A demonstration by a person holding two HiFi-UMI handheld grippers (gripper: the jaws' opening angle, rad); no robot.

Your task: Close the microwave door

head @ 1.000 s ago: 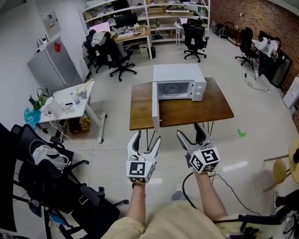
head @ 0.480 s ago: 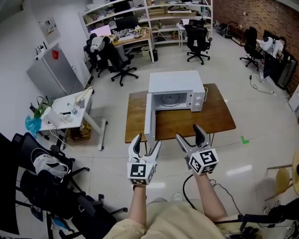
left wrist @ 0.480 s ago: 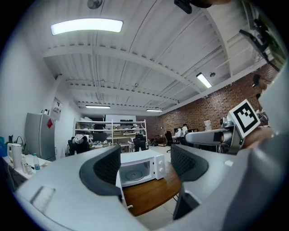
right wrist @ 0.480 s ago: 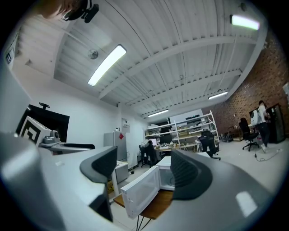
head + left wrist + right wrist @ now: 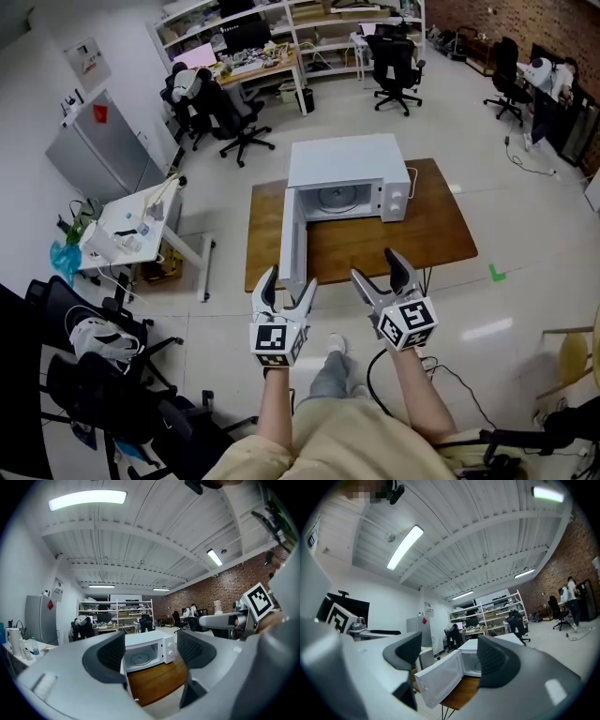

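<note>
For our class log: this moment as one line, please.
door: open | left gripper: open, empty | right gripper: open, empty | contact: none

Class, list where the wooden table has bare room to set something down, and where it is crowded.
Bare: the broad patch of table in front of the microwave, between its open door and the table's right edge; a narrow strip left of the door. Crowded: the back middle, filled by the microwave.
</note>
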